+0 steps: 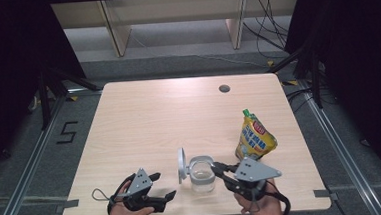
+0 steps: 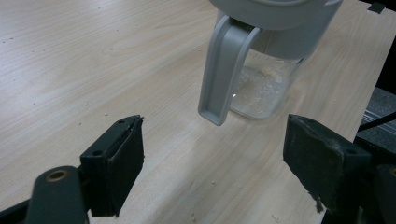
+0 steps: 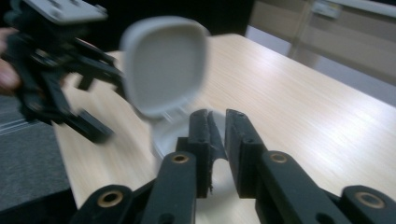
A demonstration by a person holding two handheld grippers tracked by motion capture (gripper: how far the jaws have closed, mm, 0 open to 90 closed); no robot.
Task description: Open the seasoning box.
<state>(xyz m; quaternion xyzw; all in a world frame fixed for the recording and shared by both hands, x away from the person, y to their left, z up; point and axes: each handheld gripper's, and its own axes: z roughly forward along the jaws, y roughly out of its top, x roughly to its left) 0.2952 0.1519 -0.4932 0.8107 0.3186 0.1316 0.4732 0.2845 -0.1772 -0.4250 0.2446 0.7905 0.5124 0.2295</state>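
A clear jar [image 1: 201,176] stands near the table's front edge with its grey hinged lid [image 1: 182,164] flipped up on the left side. In the left gripper view the jar [image 2: 266,88] holds a thin layer of pale crumbs, and a grey lid tab [image 2: 222,70] hangs down its side. My left gripper [image 1: 165,185] lies left of the jar, open wide [image 2: 215,158], with bare table between its jaws. My right gripper [image 1: 216,169] reaches the jar's right rim. Its jaws [image 3: 217,121] stand a narrow gap apart over the rim, below the raised lid [image 3: 163,65].
A yellow spouted pouch [image 1: 254,137] stands upright just behind and right of the right gripper. A small round cable hole [image 1: 224,89] sits near the far edge of the wooden table [image 1: 154,119]. The other hand's gripper [image 3: 56,70] shows at the upper left of the right gripper view.
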